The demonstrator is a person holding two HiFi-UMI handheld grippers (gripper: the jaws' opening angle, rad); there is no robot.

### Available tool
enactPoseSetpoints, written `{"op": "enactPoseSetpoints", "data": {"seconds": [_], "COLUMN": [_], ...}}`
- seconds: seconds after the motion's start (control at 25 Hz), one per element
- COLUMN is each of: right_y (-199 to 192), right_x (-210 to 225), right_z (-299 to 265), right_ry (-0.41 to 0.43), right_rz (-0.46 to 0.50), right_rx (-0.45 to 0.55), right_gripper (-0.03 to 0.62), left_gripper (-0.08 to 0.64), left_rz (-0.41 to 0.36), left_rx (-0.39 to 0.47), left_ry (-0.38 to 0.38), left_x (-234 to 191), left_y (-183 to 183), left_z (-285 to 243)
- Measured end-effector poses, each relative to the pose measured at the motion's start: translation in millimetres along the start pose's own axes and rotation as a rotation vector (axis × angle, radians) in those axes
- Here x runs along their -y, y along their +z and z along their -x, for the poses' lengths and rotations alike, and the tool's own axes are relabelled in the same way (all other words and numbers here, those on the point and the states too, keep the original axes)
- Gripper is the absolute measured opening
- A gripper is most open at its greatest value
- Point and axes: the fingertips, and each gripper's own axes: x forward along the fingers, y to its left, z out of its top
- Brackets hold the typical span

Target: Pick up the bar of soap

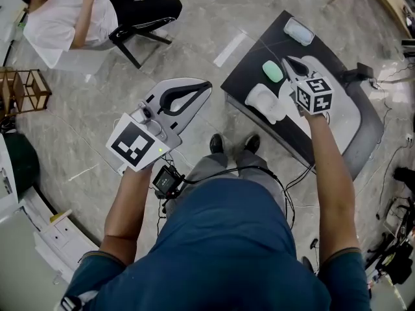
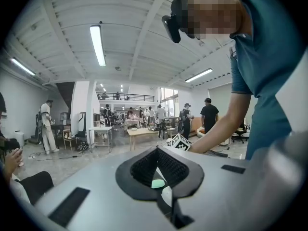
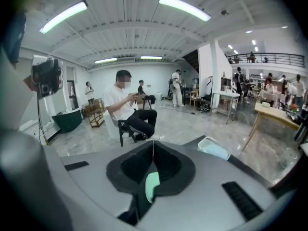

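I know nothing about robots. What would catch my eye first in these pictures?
Two large grey hand-held grippers with black-and-white marker cubes stand out: the left gripper hangs over the floor, jaws together, while the right gripper reaches over the black table. A mint-green oval bar of soap lies there right beside its shut tips. At top left, a person in a white shirt sits.

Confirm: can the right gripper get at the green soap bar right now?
Probably yes for reach: the right gripper sits just beside the soap bar, nothing between them. But its jaws are shut and must open first.
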Motion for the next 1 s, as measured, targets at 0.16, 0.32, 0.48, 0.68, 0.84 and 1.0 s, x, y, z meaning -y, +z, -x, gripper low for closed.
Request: {"op": "enactPoseSetpoints", "data": {"seconds": [0.16, 0.32, 0.48, 0.68, 0.84, 1.0], "right_y": [67, 125, 166, 197, 203, 204], "right_x": [-20, -60, -102, -151, -178, -195], "right_z": [52, 110, 165, 227, 263, 286], "right_ry": [-0.020, -0.011, -0.017, -0.032, -0.041, -0.063], "right_rz": [-0.024, 0.023, 0.097, 0.127, 0.139, 0.139], "right_rx": [0.185, 0.329, 0.413, 0.495, 0.529, 0.543], "right_gripper": [0.017, 0.015, 0.015, 0.014, 0.014, 0.014], "left_gripper": [0.002, 0.002, 0.002, 0.002, 0.002, 0.002], "left_rz": [-0.018, -0.035, -0.054, -0.080, -0.106, -0.128], "left_rx": [0.017, 0.040, 0.058, 0.079, 0.097, 0.117], "left_ry": [-0.015, -0.029, -0.046, -0.067, -0.091, -0.109], "left_x": [7, 16, 22, 31, 41, 47], "left_y": [7, 16, 24, 36, 44, 53], "left_z": [4, 14, 18, 25, 26, 29]}}
